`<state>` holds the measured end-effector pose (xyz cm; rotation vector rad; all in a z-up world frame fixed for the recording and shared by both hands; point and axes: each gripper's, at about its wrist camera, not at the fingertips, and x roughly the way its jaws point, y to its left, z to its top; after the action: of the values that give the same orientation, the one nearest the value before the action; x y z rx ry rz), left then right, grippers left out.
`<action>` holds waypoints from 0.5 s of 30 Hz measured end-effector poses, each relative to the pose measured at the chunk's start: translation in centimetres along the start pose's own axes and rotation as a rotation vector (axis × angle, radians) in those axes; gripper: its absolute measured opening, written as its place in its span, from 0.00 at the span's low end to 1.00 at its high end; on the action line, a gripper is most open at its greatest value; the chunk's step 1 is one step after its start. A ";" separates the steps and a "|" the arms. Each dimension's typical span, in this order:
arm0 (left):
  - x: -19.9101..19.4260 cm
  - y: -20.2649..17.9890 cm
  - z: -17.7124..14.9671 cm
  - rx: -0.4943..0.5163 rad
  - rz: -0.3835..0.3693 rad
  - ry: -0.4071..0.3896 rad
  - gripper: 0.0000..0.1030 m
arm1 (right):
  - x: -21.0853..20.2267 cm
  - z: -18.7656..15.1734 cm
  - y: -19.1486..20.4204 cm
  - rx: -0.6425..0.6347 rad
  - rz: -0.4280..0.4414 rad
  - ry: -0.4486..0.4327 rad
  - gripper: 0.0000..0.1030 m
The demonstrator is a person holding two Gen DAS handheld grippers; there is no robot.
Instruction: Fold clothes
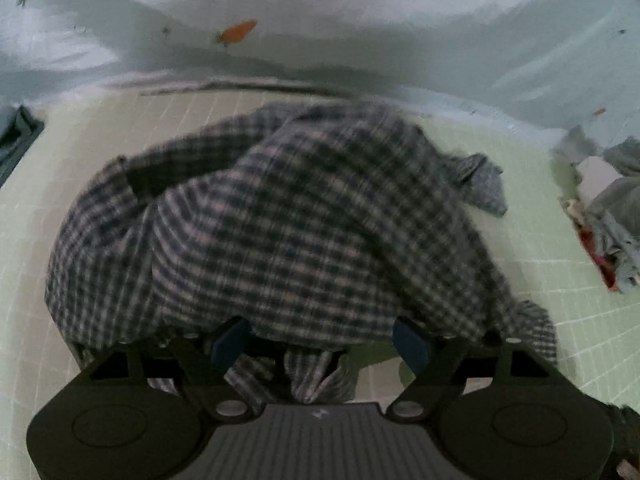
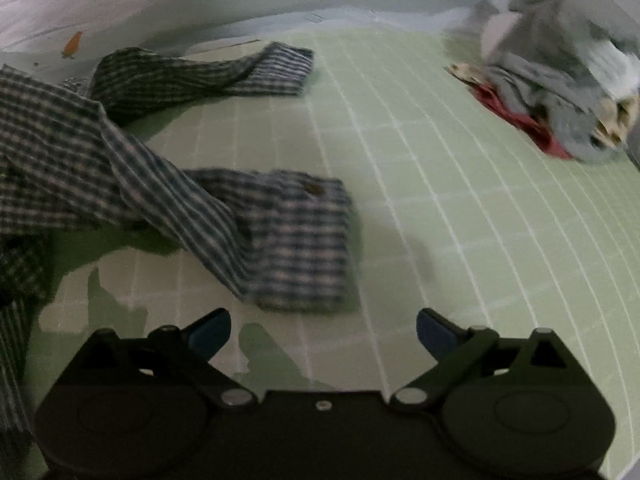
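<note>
Crumpled plaid shirt (image 1: 280, 216), sleeves sprawled.

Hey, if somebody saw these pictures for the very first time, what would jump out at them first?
The rumpled plaid shirt would, heaped on the pale green grid mat and filling the middle of the left wrist view, with a cuffed sleeve lying ahead of the open right gripper. Next, the pile of grey and red clothes at the mat's far right, and the orange carrot prints on the light sheet behind.
</note>
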<state>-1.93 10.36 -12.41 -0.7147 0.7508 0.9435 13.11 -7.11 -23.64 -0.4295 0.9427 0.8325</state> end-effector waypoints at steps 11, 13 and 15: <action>1.1 4.0 0.8 -0.146 -0.050 -0.017 0.63 | -0.3 -2.3 -0.7 0.026 -0.008 0.040 1.00; 0.8 4.3 1.0 -0.166 -0.055 -0.017 0.21 | -0.3 -1.9 -0.4 0.016 -0.006 0.042 1.00; 0.0 5.0 1.0 -0.178 -0.068 -0.026 0.05 | -0.3 -1.7 0.0 0.007 -0.007 0.040 1.00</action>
<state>-6.10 13.21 -12.83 -0.8767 0.6204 0.9635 12.12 -8.31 -24.30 -0.4445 0.9808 0.8161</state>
